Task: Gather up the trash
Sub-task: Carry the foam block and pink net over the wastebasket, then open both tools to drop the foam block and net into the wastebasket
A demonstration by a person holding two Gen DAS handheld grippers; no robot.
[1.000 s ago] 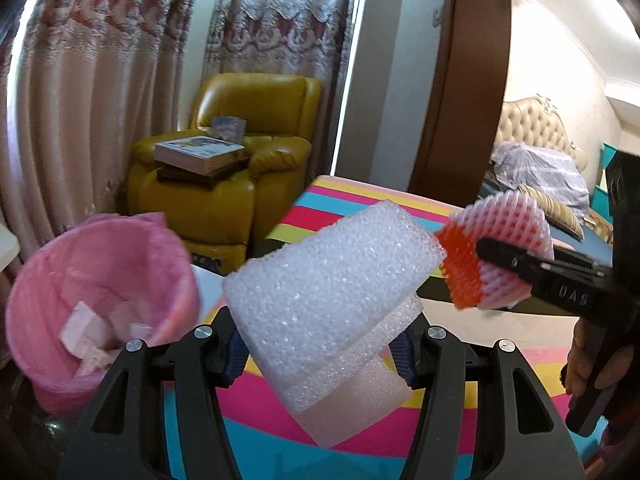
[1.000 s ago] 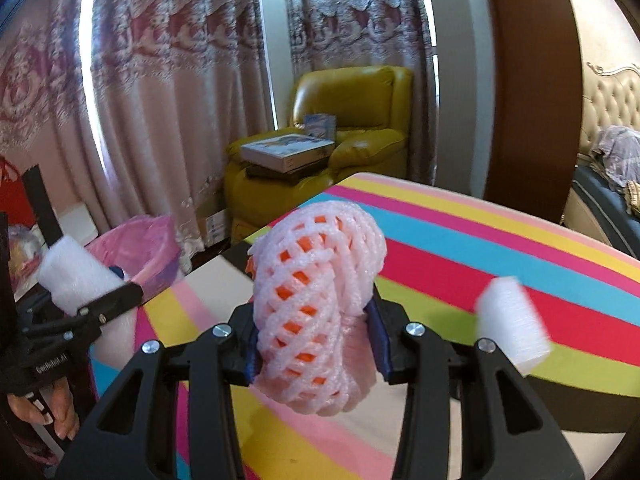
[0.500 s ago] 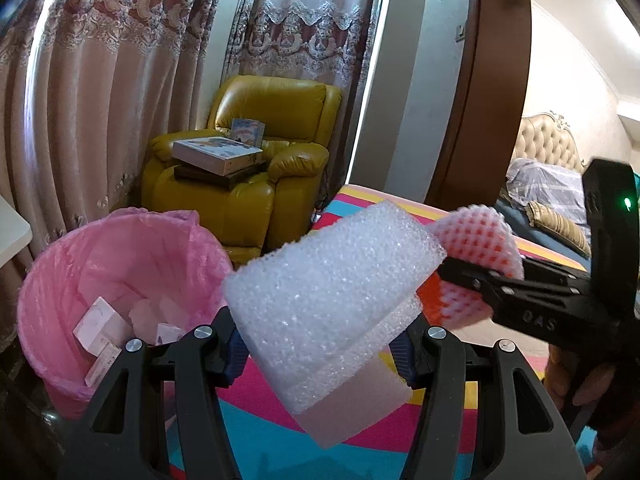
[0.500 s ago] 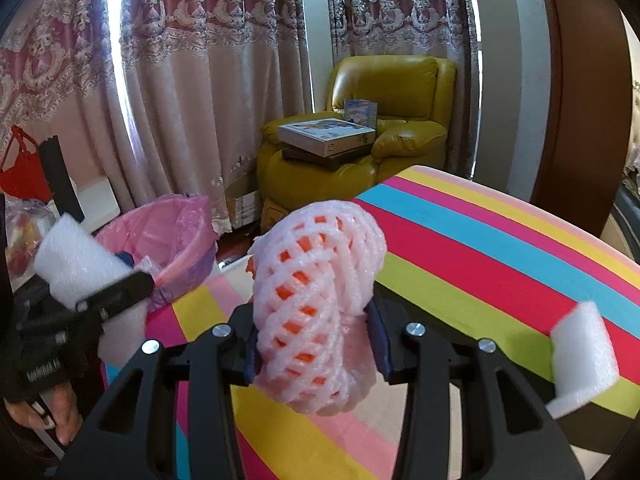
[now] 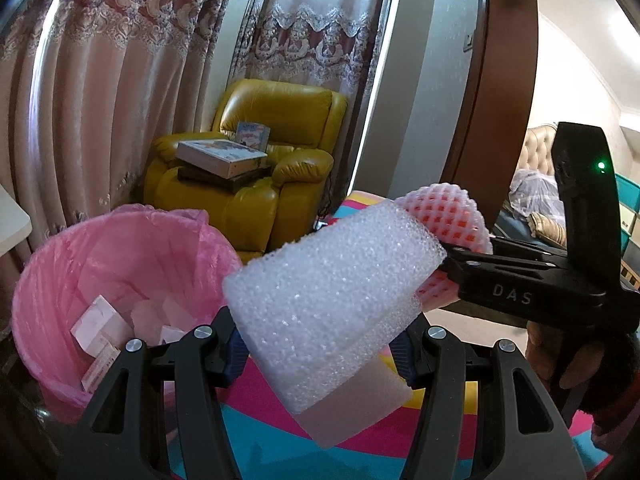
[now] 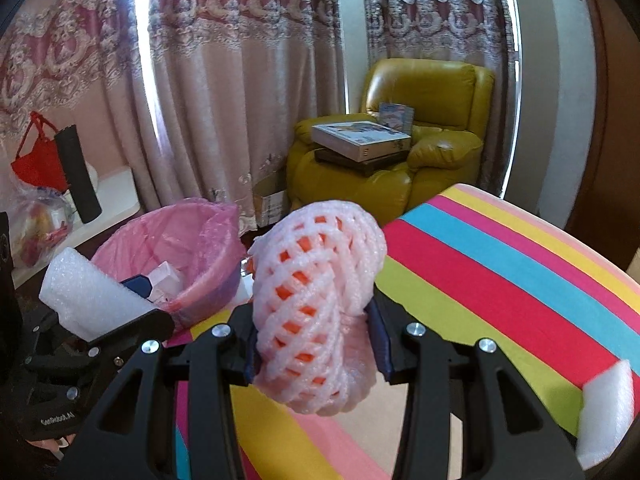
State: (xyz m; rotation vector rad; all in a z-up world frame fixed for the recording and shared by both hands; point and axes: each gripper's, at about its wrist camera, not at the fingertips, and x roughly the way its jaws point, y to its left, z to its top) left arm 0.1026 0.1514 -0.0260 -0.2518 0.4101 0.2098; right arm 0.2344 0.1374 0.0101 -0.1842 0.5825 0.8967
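My left gripper is shut on a folded white foam sheet, held just right of a pink-lined trash bin with paper and foam scraps inside. In the right wrist view my right gripper is shut on a pink foam fruit net with orange showing through its holes. That net and the right gripper appear in the left wrist view just behind the white foam. The left gripper with its white foam shows at the left of the right wrist view, in front of the bin.
A striped tablecloth covers the table under both grippers. Another white foam piece lies on it at the right. A yellow armchair with boxes stands behind the bin, by the curtains. A white ledge with bags sits at the left.
Both grippers have moved toward the pink bin, which now looks larger and nearer. The right gripper with the net has closed in behind the white foam. Both grips are unchanged.
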